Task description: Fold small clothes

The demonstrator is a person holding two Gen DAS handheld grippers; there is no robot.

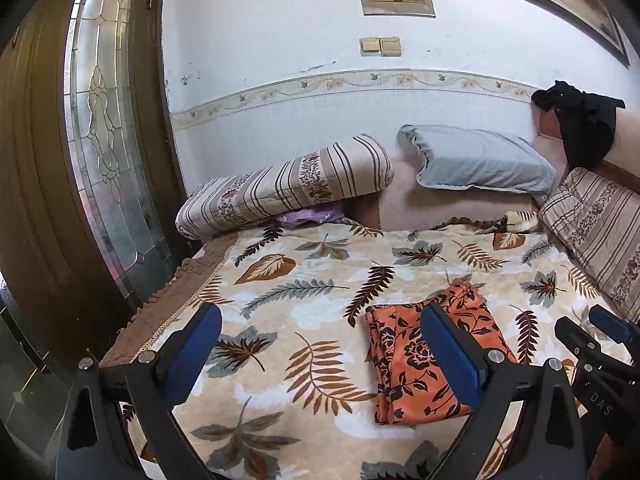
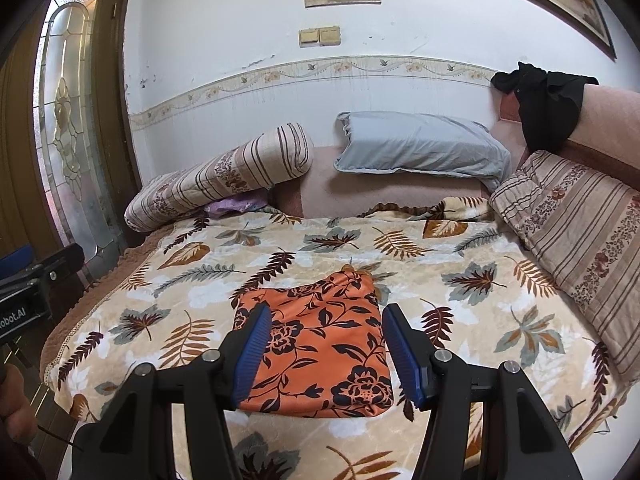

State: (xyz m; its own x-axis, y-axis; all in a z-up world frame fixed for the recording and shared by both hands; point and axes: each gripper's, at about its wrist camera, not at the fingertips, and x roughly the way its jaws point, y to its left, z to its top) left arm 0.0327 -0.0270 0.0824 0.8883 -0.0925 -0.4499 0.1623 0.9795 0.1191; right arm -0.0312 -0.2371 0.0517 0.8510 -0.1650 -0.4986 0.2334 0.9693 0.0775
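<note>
White wall with a floral border strip backs a bed point(image 2: 500, 276) covered by a leaf-print blanket point(image 1: 304, 280).

**Task item.** An orange floral garment point(image 2: 320, 340), folded into a compact rectangle, lies flat on the blanket.
- Right gripper point(image 2: 326, 354): the garment lies beyond and below the gap between the two fingers point(image 2: 254, 356). The fingers are spread apart, with nothing between the pads and no contact with the cloth.
- Left gripper point(image 1: 320, 360): the garment lies at the inner side of the right-hand finger point(image 1: 452, 356), which overlaps it in view. The left-hand finger stands well apart over bare blanket. The fingers are spread wide and grasp nothing.

**Edges and clearance.**
- Left of the fingers: the blanket's brown fringed edge point(image 1: 176, 292), then a wooden door with a glass panel point(image 1: 108, 160).
- Beyond the garment: open blanket up to a striped bolster point(image 1: 288, 184) and a grey pillow point(image 2: 420, 148).
- Right of the fingers: a striped cushion point(image 2: 576, 236) against the headboard, with a black garment point(image 2: 548, 108) draped over its top.

**Pose.** Both grippers point forward and slightly downward over the near part of the bed, side by side. The right gripper's tip shows at the right margin of the left wrist view.
</note>
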